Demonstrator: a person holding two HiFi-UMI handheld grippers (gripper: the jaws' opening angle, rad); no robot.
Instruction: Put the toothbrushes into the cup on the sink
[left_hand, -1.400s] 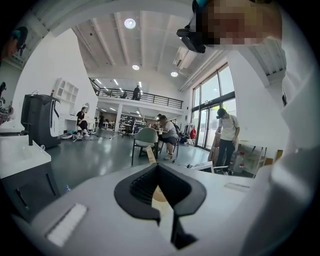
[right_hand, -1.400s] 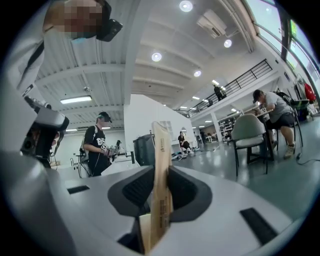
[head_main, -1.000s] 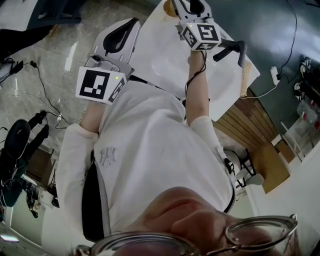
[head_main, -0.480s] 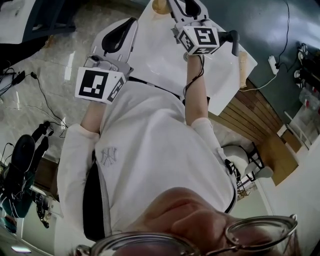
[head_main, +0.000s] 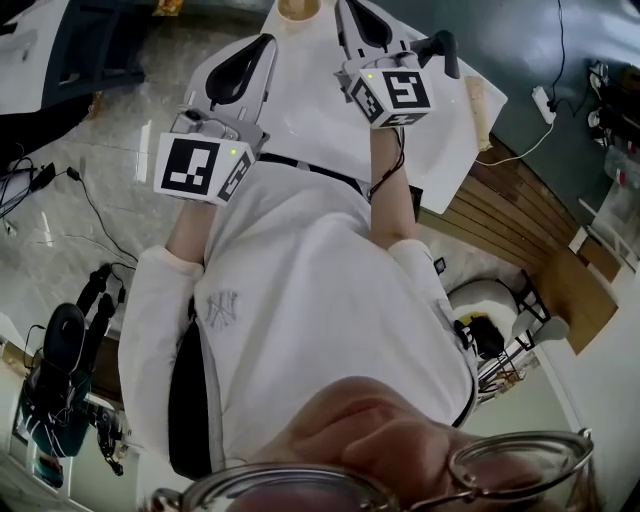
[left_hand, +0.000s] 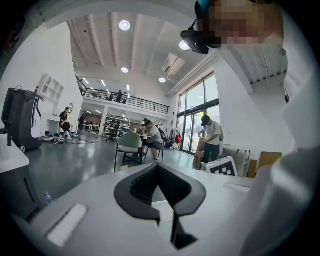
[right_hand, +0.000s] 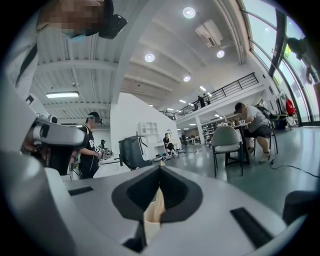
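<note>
White sink (head_main: 320, 110), open hall behind. Right gripper (right_hand: 160, 172) clamped on slim beige toothbrush (right_hand: 152, 212): likely light, stiff, slippery; best held mid-handle. Left gripper (left_hand: 158, 167) closed, empty.

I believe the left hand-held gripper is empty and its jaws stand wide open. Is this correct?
No. The left hand-held gripper is empty, but its jaws are together, tips touching, not wide open. The left gripper view shows this.

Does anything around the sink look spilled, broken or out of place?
Nothing stands out. The white sink shows no spill or damage, and the tan cup sits at its far edge, partly cut off by the picture.
</note>
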